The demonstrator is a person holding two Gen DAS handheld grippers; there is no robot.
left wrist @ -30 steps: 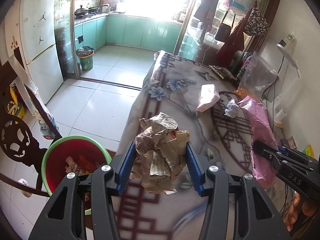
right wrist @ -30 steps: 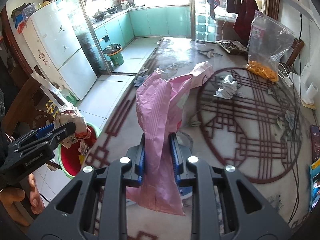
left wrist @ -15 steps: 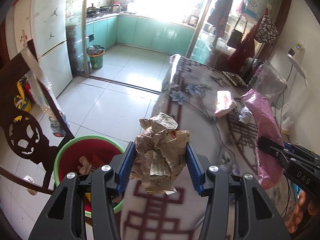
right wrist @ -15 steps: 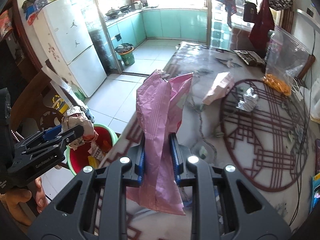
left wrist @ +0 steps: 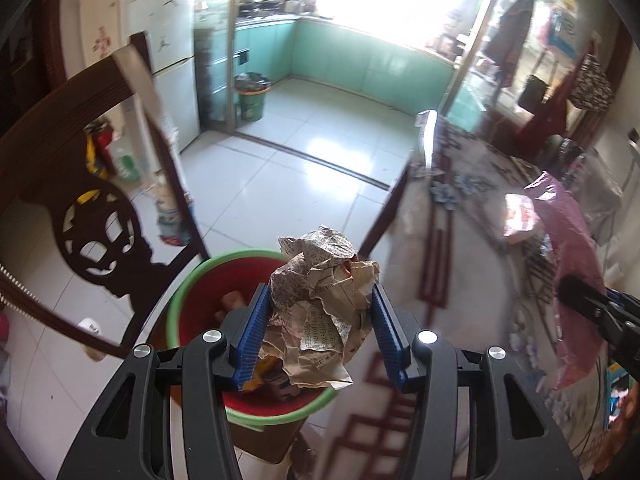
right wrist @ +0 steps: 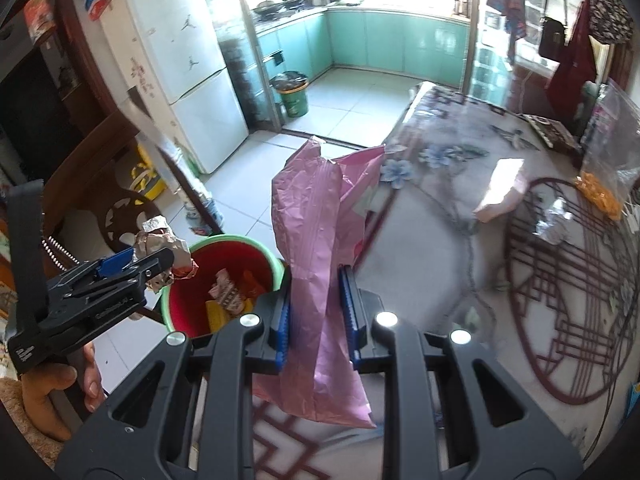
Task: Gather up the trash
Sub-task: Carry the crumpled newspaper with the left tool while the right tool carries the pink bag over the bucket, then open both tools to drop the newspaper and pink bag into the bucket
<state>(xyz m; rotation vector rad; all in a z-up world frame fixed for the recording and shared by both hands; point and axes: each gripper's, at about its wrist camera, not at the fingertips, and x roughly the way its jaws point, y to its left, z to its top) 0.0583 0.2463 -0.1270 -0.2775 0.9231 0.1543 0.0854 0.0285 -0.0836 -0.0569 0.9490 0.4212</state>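
My left gripper (left wrist: 318, 334) is shut on a crumpled ball of newspaper (left wrist: 320, 304) and holds it above a red bucket with a green rim (left wrist: 192, 280) that stands on the floor with trash inside. My right gripper (right wrist: 314, 312) is shut on a pink plastic bag (right wrist: 316, 240), held up over the table's left edge. In the right wrist view the bucket (right wrist: 256, 246) is just left of the bag, and the left gripper (right wrist: 136, 266) hovers over the bucket's left rim with the newspaper ball (right wrist: 164, 240).
A carved dark wooden chair (left wrist: 100, 216) stands left of the bucket. The table with a flowered cloth (right wrist: 520, 280) carries a pink packet (right wrist: 500, 200), a foil ball (right wrist: 556, 224) and a clear bag of orange snacks (right wrist: 608, 160). A fridge (right wrist: 188, 80) and a green bin (right wrist: 292, 96) stand farther off.
Both grippers have swung left, off the table toward the bucket. The newspaper ball now hangs over the bucket's opening. The pink bag has come to the table's left edge.
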